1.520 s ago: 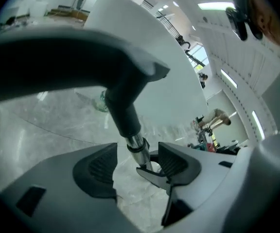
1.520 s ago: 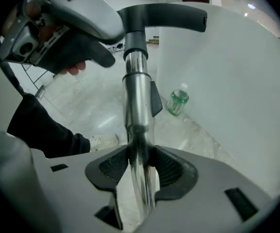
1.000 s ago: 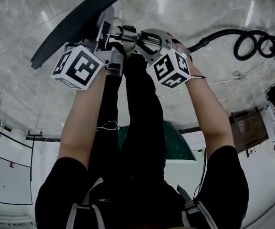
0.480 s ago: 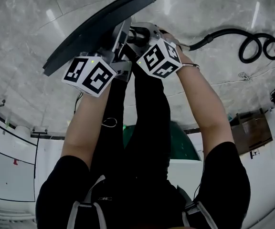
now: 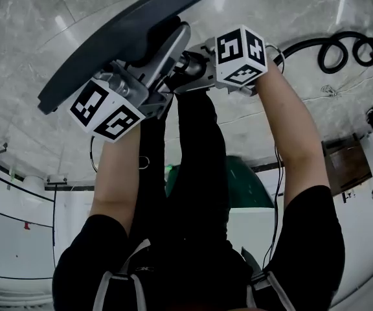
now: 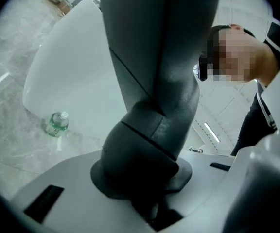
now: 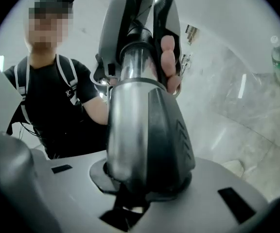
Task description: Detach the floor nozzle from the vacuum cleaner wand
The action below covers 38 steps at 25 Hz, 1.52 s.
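Pale marble floor (image 5: 24, 18) fills the head view, with a black hose (image 5: 332, 50) coiled on it at the upper right and a green-labelled bottle (image 6: 57, 124) standing on it beside a white rounded surface in the left gripper view. The person holds both arms out in front, and the floor nozzle (image 5: 128, 31) is up off the floor. Its long dark head is tilted, running from lower left to upper right across the top of the head view.

The left tongs (image 5: 164, 47) grip the nozzle's thick dark grey neck (image 6: 154, 130). In the left gripper view that neck fills the space between the jaws and sits pressed against their pads, and the jaws are closing a little tighter on it.

The right tongs (image 5: 190, 67) come in from the right, just beside the left ones, so that the two marker cubes sit close together under the nozzle head. In the right gripper view the wand (image 7: 135, 130) lies between the jaws, a shiny silver tube with a ribbed dark collar along one side. The jaws are closing and bear on that collar.

From there the tube runs up towards the nozzle's neck, where the fingers (image 7: 168, 57) of the person's other hand show wrapped round a black grip. Whether the joint between wand and nozzle has parted cannot be made out in any view.
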Available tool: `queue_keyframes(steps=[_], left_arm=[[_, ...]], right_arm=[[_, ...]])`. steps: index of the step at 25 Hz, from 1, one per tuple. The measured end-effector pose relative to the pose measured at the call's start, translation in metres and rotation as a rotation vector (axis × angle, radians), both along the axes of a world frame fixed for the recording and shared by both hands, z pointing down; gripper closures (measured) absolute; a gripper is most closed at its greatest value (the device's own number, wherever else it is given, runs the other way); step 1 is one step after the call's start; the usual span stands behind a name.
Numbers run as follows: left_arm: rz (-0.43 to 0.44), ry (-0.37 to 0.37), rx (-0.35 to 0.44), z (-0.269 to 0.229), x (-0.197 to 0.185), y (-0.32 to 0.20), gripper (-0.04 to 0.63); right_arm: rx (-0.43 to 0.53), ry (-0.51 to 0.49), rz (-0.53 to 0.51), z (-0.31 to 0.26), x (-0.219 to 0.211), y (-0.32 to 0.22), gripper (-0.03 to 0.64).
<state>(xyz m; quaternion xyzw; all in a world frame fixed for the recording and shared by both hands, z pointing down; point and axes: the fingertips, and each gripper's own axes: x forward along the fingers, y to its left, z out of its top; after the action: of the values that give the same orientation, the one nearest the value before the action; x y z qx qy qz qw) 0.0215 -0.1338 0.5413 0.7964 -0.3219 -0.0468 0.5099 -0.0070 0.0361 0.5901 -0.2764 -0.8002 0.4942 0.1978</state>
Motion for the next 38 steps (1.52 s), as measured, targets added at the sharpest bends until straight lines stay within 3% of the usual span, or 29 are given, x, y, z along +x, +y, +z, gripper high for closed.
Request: queue_keyframes(steps=[1, 3, 6, 8, 9, 10, 11, 12, 16, 18, 19, 21, 23, 25, 26, 28, 29, 31, 34, 38], left_arm=[[0.003, 0.005, -0.006, -0.003, 0.001, -0.004, 0.502], [-0.031, -0.030, -0.063, 0.003, -0.005, -0.013, 0.505], [-0.136, -0.081, -0.120, 0.016, -0.022, -0.026, 0.509], [-0.166, -0.119, -0.074, 0.012, -0.025, -0.031, 0.514], [-0.155, -0.135, -0.045, 0.008, -0.022, -0.030, 0.514], [-0.133, -0.144, -0.025, 0.006, -0.018, -0.027, 0.514], [-0.106, -0.144, -0.019, 0.005, -0.015, -0.023, 0.514], [-0.080, -0.134, -0.022, 0.004, -0.013, -0.019, 0.514], [0.006, 0.029, 0.000, -0.022, 0.008, -0.009, 0.514], [0.022, 0.087, -0.011, -0.030, 0.020, -0.003, 0.514], [0.015, 0.087, -0.031, -0.026, 0.021, -0.001, 0.514], [-0.033, 0.029, -0.086, -0.012, 0.012, -0.002, 0.514], [-0.148, -0.060, -0.101, -0.008, -0.018, -0.023, 0.514], [-0.291, -0.100, 0.008, -0.031, -0.069, -0.069, 0.515], [-0.320, -0.086, 0.064, -0.044, -0.086, -0.089, 0.515], [-0.278, -0.076, 0.098, -0.045, -0.091, -0.106, 0.515], [-0.244, -0.107, 0.087, -0.034, -0.088, -0.104, 0.515], [-0.185, -0.169, 0.051, -0.012, -0.075, -0.086, 0.515], [-0.141, -0.127, -0.015, 0.002, -0.053, -0.059, 0.515], [-0.145, -0.117, -0.070, 0.019, -0.047, -0.047, 0.515]], right_arm=[[-0.003, 0.000, 0.029, -0.005, -0.003, -0.003, 0.511], [0.096, 0.099, 0.136, 0.005, -0.012, -0.015, 0.512], [0.378, 0.387, 0.325, 0.038, -0.020, -0.038, 0.517], [0.638, 0.602, 0.468, 0.056, -0.013, -0.061, 0.518], [0.732, 0.672, 0.525, 0.061, -0.008, -0.068, 0.520], [0.761, 0.687, 0.551, 0.063, -0.005, -0.068, 0.521], [0.718, 0.636, 0.535, 0.062, -0.006, -0.061, 0.523], [0.613, 0.531, 0.475, 0.057, -0.010, -0.048, 0.525], [0.032, 0.036, 0.104, -0.010, 0.005, 0.012, 0.532], [-0.095, -0.040, 0.031, -0.033, 0.020, 0.023, 0.538], [-0.075, -0.005, 0.051, -0.030, 0.020, 0.022, 0.541], [0.140, 0.201, 0.190, 0.002, 0.015, 0.012, 0.551], [0.546, 0.509, 0.353, 0.055, 0.029, -0.001, 0.554], [0.920, 0.692, 0.323, 0.090, 0.064, 0.018, 0.554], [1.017, 0.711, 0.245, 0.093, 0.077, 0.039, 0.554], [1.067, 0.705, 0.141, 0.092, 0.088, 0.062, 0.554], [1.047, 0.700, 0.147, 0.094, 0.088, 0.058, 0.554], [0.959, 0.684, 0.230, 0.096, 0.085, 0.037, 0.554], [0.867, 0.661, 0.325, 0.096, 0.086, 0.018, 0.554], [0.969, 0.685, 0.220, 0.113, 0.091, 0.012, 0.554]])
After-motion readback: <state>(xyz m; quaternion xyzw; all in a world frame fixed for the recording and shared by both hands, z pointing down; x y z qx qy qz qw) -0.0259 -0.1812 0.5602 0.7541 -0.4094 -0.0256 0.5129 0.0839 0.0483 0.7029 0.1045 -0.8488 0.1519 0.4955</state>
